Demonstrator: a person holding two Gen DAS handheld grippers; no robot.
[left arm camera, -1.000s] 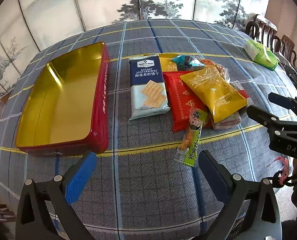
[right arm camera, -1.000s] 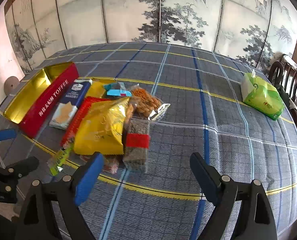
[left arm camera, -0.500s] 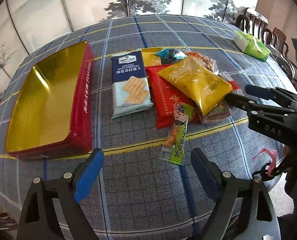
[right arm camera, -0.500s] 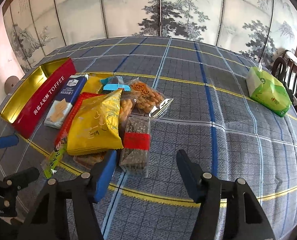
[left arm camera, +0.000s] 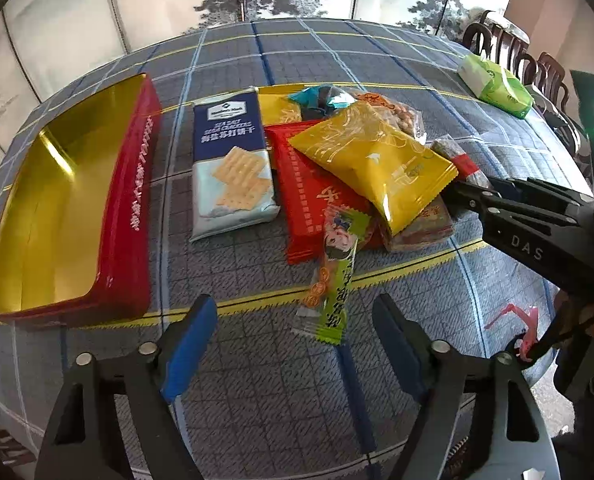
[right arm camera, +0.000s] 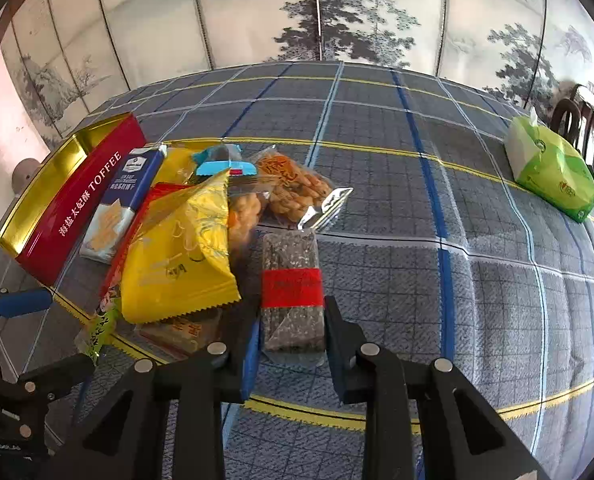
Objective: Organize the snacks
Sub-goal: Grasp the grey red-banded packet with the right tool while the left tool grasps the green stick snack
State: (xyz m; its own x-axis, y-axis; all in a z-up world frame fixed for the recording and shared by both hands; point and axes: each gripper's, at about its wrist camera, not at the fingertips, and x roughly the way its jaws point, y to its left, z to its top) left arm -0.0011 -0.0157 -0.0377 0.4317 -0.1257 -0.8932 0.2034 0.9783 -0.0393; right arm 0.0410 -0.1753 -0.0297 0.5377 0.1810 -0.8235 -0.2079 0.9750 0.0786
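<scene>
A pile of snacks lies on the plaid table: a blue soda cracker pack (left arm camera: 233, 164), a red pack (left arm camera: 317, 208), a yellow bag (left arm camera: 373, 160), a green stick snack (left arm camera: 333, 276) and a dark seed bar with a red band (right arm camera: 293, 280). An open red toffee tin (left arm camera: 69, 208) with a gold inside stands left of them, empty. My right gripper (right arm camera: 293, 344) has its jaws around the near end of the seed bar, pads touching its sides. My left gripper (left arm camera: 297, 344) is open and empty, just short of the green stick snack.
A green tissue pack (right arm camera: 553, 176) lies at the table's far right. A clear bag of fried snacks (right arm camera: 297, 188) and a teal packet (right arm camera: 221, 164) sit behind the pile. Dark wooden chairs (left arm camera: 513, 52) stand past the right edge. A painted screen lines the back.
My right gripper has moved forward to the seed bar and closed from wide open onto its sides. My left gripper has moved closer to the green stick snack, its jaws slightly narrower.
</scene>
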